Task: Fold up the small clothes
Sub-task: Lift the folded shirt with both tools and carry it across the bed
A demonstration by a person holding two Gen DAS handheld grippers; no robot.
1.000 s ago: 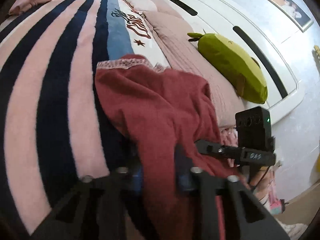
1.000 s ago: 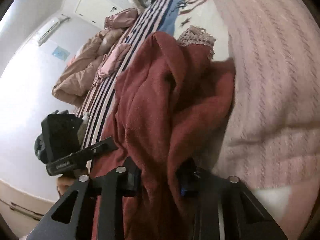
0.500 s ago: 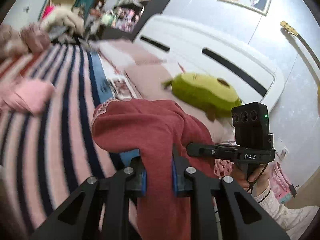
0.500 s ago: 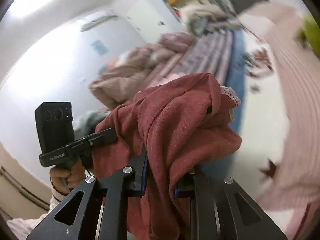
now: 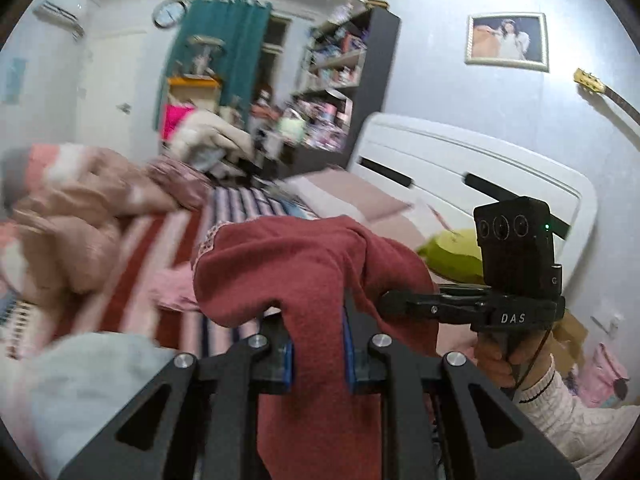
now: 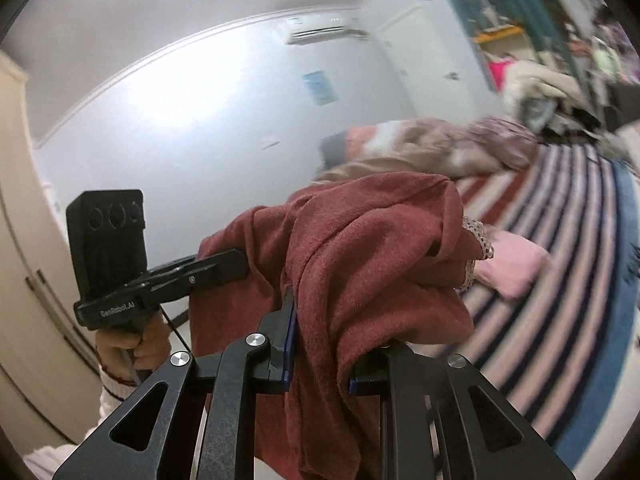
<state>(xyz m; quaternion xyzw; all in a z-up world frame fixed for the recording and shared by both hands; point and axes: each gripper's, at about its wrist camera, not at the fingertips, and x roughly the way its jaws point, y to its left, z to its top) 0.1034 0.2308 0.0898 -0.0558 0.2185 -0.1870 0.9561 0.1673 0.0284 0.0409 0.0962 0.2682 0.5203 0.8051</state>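
Left gripper (image 5: 317,356): you are clamping it on a fold of the red garment (image 5: 304,264), blue pads pressing the cloth from both sides, jaws nearly together.

Right gripper (image 6: 320,364): you are pinching another part of the same garment, cloth bunching over the fingers; its jaws have just been closing further, with the fabric between them.

Red garment: it is hanging in the air between your two grippers, above the striped blanket (image 6: 568,264), its lace trim (image 6: 478,240) draping at the far edge. You are likely holding it at two points so it can fall open and show its shape before you lay it flat for folding.

Pink folded item (image 6: 512,268): it is lying on the blanket beyond the garment, apart from it.

Green plush (image 5: 452,256): it is resting by the white headboard (image 5: 480,172), behind the cloth.
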